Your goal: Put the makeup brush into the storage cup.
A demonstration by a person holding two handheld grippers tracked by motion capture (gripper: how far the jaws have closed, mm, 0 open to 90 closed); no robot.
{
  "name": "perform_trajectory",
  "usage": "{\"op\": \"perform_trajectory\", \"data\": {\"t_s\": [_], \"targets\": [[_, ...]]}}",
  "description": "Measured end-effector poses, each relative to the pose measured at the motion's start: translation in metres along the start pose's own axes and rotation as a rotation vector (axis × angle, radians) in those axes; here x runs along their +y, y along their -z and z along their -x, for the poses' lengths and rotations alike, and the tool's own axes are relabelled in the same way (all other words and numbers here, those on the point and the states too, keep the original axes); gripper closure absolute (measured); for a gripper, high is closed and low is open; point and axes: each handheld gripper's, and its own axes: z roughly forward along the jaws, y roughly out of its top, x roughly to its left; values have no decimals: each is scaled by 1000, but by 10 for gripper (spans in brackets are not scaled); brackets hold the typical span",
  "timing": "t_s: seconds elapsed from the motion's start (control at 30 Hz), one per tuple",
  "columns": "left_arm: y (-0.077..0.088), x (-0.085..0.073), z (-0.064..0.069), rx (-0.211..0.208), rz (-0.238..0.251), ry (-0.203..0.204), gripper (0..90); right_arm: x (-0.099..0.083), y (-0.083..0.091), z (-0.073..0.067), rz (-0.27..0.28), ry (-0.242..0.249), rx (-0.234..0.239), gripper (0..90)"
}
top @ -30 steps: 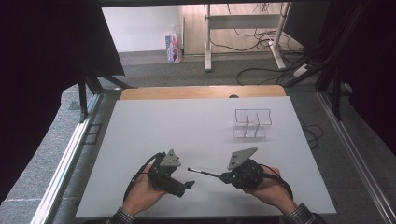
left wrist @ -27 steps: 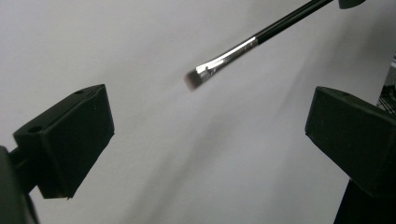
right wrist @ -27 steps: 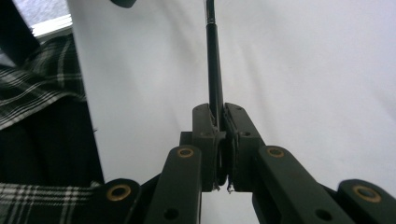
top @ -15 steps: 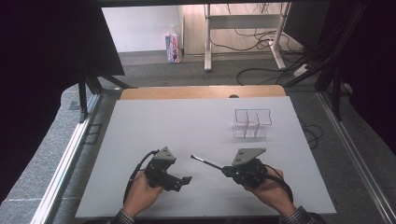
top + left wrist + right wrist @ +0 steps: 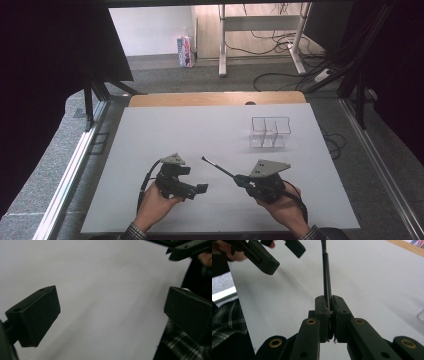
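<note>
Since a second ago my left gripper [image 5: 197, 189] has drifted a little down and left, while the right gripper [image 5: 240, 179] has lifted its thin black brush [image 5: 218, 168] so the tip slants up and left over the white table [image 5: 165, 130]. My right jaws are clamped tight on the brush handle [image 5: 327, 277], as the right gripper view shows; the left jaws stand wide apart with nothing between them (only bare table beyond). The brush sits raised between my two grippers, well apart from the clear divided holder [image 5: 270, 132] at the far right. I judge the brush is secured and ready to be carried to that holder, or handed across.
</note>
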Motion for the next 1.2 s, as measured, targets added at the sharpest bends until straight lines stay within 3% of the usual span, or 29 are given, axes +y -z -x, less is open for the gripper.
{"op": "perform_trajectory", "data": {"t_s": [0.13,0.2,0.3,0.37,0.47,0.63,0.73,0.9,1.2], "targets": [[0,3,-2,-64,42,27,31,0,-1,-4,41,-5,1,830],[0,4,-2,-76,46,29,49,0,-2,-6,52,-11,6,830],[-2,6,-1,-144,75,50,87,0,-4,-9,73,-18,12,830],[-2,7,-1,-156,78,55,103,0,-4,-10,77,-16,10,830],[-4,9,0,-217,97,67,212,0,-6,-14,90,-15,8,830],[-5,11,0,-240,113,73,347,-1,-9,-17,102,-13,2,830],[-2,11,-3,-257,141,96,408,-1,-10,-19,110,-8,9,829],[-1,10,-5,-278,163,120,453,0,-10,-21,137,-2,19,829],[-3,10,-5,-316,174,125,539,0,-11,-23,149,0,37,828]]}}
